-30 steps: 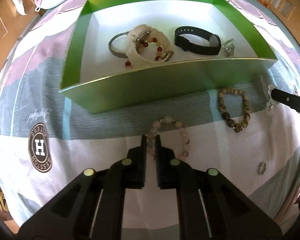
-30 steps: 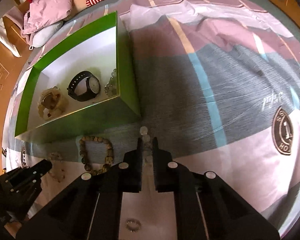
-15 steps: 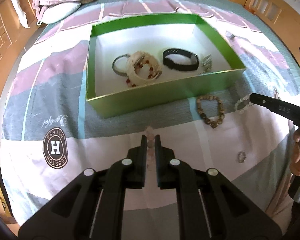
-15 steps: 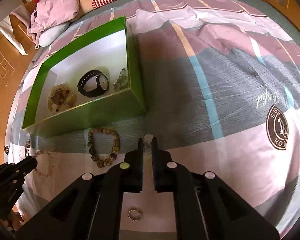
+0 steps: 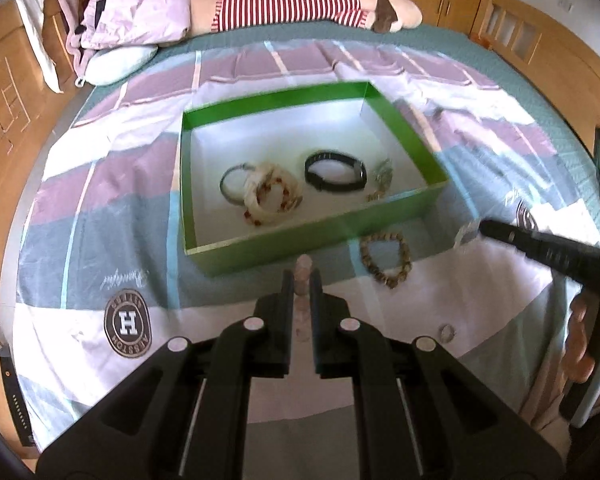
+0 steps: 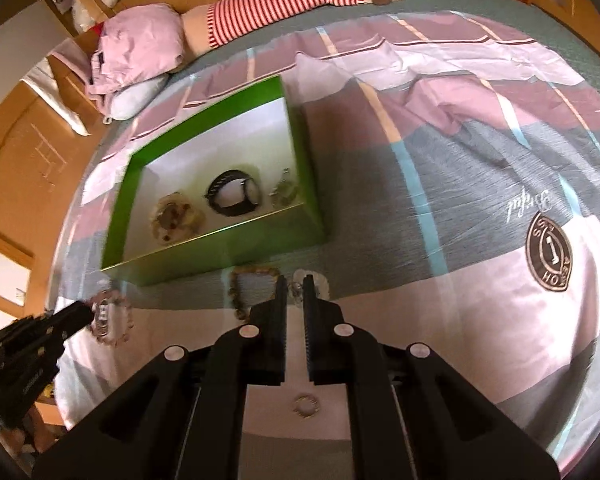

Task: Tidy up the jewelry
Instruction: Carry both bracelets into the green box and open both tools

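Wooden cabinets and a wooden bed frame surround the bed (image 5: 100, 184), which carries a smooth, lightly creased quilt in pink, grey and white blocks with round printed logo badges. A crumpled pink pillow (image 5: 132, 12) and a red-and-white striped plush toy (image 5: 292, 4) lie at the far end.

Working left to right, you hold the left gripper (image 5: 302, 276) with its black jaws nearly closed, pinching a pale pink beaded bracelet (image 5: 303, 276) whose translucent round beads hang in a strand between the pads, above the quilt and just before the box. Beyond it sits the green box (image 5: 312, 236), a shallow rectangular cardboard tray with glossy green walls and a white floor. Inside it lie a thin grey bangle (image 5: 230, 184), cream chunky bracelets with red beads (image 5: 272, 198), a black watch (image 5: 334, 172) and a small metallic piece, too blurred to identify. A brown wooden bead bracelet (image 5: 386, 258) lies on the quilt just before the box's near wall, and a small ring (image 5: 447, 333) rests nearer you.

Your right gripper (image 6: 296, 292) is likewise almost closed, clamped on a clear beaded bracelet (image 6: 312, 284) with glassy beads, close to the box's near right corner.
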The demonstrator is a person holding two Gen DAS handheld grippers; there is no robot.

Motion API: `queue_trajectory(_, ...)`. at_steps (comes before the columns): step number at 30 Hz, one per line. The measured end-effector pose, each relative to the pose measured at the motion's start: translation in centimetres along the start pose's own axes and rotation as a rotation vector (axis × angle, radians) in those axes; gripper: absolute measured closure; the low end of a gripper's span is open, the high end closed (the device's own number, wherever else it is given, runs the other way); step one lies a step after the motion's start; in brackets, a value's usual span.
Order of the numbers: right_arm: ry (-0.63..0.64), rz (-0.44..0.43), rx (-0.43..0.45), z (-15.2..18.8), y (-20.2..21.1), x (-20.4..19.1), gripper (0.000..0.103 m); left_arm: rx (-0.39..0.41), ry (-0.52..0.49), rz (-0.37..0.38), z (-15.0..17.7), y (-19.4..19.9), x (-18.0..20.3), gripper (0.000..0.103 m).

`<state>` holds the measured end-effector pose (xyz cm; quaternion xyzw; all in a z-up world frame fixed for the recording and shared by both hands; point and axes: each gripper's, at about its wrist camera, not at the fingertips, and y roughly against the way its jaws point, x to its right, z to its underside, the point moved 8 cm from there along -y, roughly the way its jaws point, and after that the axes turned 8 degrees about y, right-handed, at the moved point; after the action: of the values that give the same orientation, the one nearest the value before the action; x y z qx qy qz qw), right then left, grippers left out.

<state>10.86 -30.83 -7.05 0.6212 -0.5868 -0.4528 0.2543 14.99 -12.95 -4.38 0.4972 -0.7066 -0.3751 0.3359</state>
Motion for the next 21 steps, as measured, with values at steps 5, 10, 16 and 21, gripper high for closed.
queue_trajectory(5, 0.046, 0.006, 0.034, -1.3, 1.4, -1.8, 0.096, 0.041, 0.002, 0.020, -2.2, 1.6, 0.3, 0.096)
queue_trajectory(10, 0.068, 0.016, 0.068, -3.7, 2.9, -3.0, 0.096, 0.048, 0.018, 0.028, -4.4, 1.8, -0.2, 0.096)
queue_trajectory(16, 0.105, 0.032, 0.092, -6.7, 3.4, -4.2, 0.096, 0.044, 0.034, 0.027, -7.1, 0.1, -1.1, 0.096)
queue_trajectory(21, 0.095, 0.027, 0.094, -8.9, 2.4, -4.2, 0.096, 0.039, 0.046, -0.010, -9.3, -2.7, -2.8, 0.096)
